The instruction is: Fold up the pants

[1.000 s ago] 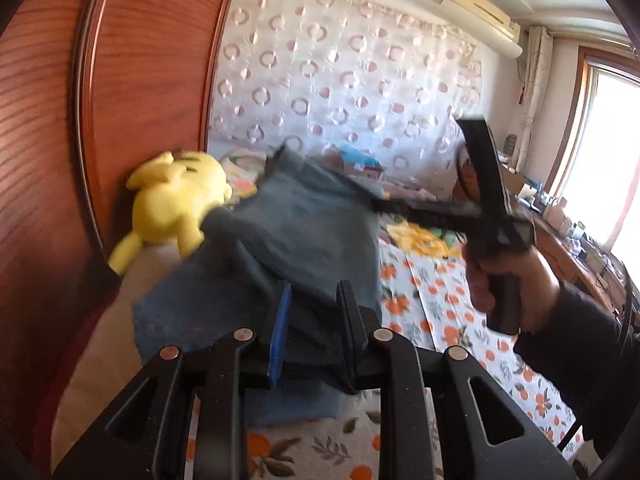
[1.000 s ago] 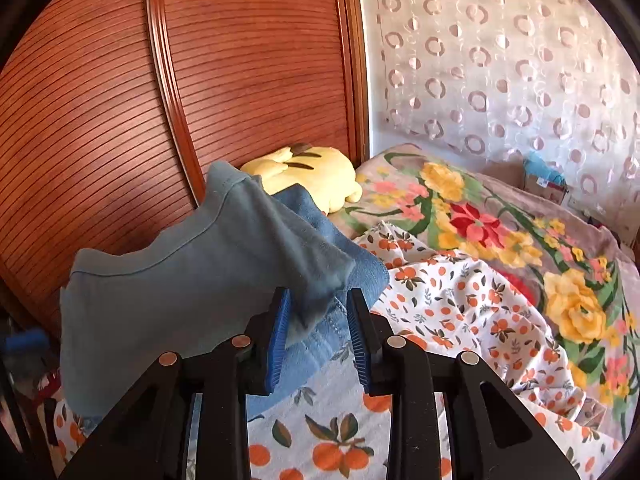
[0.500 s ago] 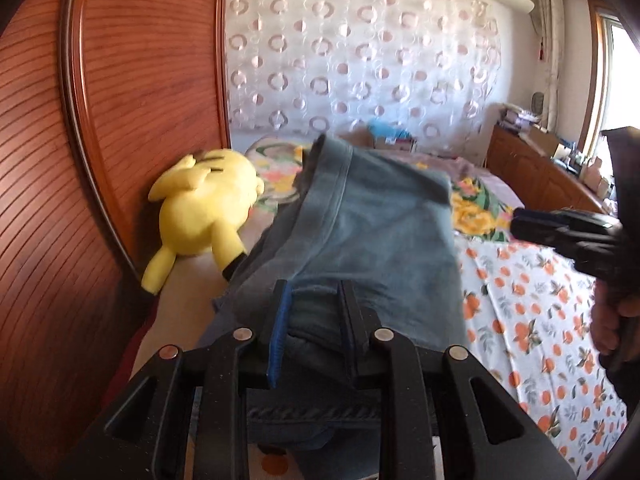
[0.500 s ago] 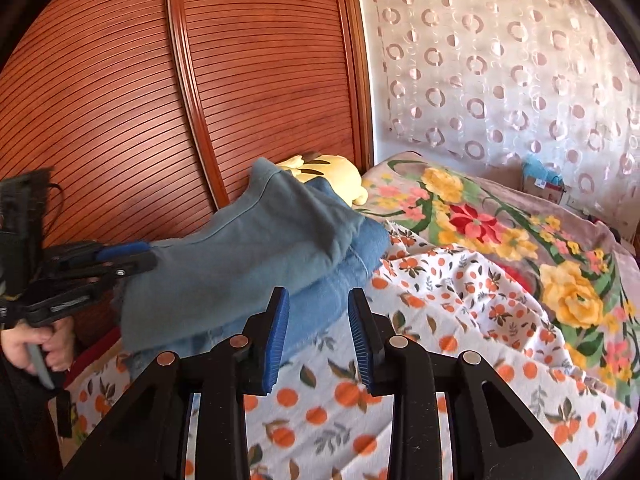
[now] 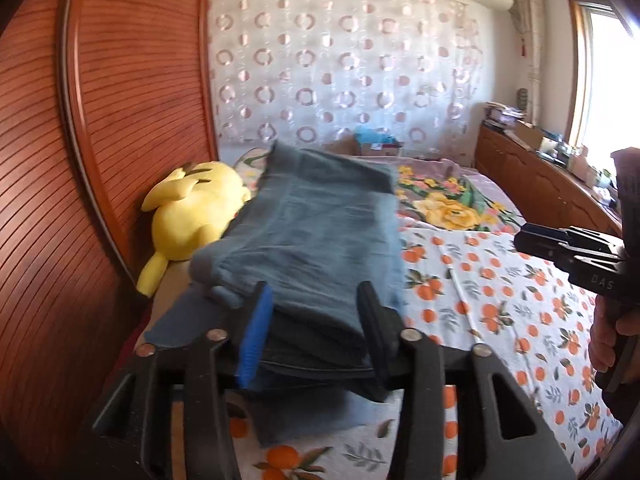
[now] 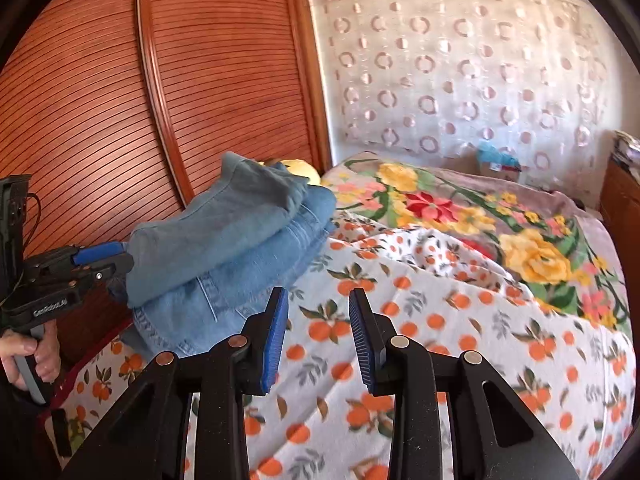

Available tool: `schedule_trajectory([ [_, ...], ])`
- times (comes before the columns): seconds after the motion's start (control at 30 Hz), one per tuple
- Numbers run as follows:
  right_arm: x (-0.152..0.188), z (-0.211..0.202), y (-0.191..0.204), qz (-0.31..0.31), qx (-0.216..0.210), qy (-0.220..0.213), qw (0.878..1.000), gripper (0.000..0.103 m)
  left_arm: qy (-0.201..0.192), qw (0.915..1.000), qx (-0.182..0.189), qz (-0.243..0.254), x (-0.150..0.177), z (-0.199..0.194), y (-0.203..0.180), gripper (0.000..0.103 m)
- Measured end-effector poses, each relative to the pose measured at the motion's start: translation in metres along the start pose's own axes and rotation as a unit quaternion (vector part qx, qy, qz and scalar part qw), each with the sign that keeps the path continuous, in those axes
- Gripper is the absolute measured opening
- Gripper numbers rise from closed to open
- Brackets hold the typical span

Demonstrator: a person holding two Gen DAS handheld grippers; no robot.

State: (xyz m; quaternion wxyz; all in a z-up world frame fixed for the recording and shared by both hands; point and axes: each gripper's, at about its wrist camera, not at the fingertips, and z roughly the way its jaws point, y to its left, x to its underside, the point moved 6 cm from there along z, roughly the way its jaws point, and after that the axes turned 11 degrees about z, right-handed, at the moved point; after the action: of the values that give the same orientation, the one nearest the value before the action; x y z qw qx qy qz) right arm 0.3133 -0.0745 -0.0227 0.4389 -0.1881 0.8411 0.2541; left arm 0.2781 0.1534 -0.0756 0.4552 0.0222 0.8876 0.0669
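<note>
Between left tool (image 5: 314, 320) jaws (just opening): folded pants (image 5: 316, 236).

Folded jeans (image 6: 240, 248) and yellow plush (image 5: 192, 216) lie on orange-print bed (image 6: 460, 320).

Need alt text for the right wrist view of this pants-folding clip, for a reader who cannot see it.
Folded blue jeans lie on an orange-print bedsheet beside a wooden headboard. The right gripper hangs open over the sheet, clear of them. At the left edge the left gripper, jaws just opened, has the jeans' edge between its fingers.
</note>
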Motion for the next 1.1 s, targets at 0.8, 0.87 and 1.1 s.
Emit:
schedule_trajectory([
  [0.8,0.069,-0.126,-0.001,0.054,0.117,-0.038,0.991,0.072,-0.061,0.9888,0.116,0.072,-0.026,-0.041,-0.150,0.085],
  [0.87,0.074,-0.132,0.004,0.062,0.124,-0.043,0.989,0.077,-0.073,0.9874,0.118,0.077,-0.027,-0.052,-0.156,0.085],
  [1.1,0.092,-0.160,0.026,0.070,0.145,-0.060,0.985,0.078,-0.077,0.9875,0.110,0.082,-0.022,-0.081,-0.172,0.085],
])
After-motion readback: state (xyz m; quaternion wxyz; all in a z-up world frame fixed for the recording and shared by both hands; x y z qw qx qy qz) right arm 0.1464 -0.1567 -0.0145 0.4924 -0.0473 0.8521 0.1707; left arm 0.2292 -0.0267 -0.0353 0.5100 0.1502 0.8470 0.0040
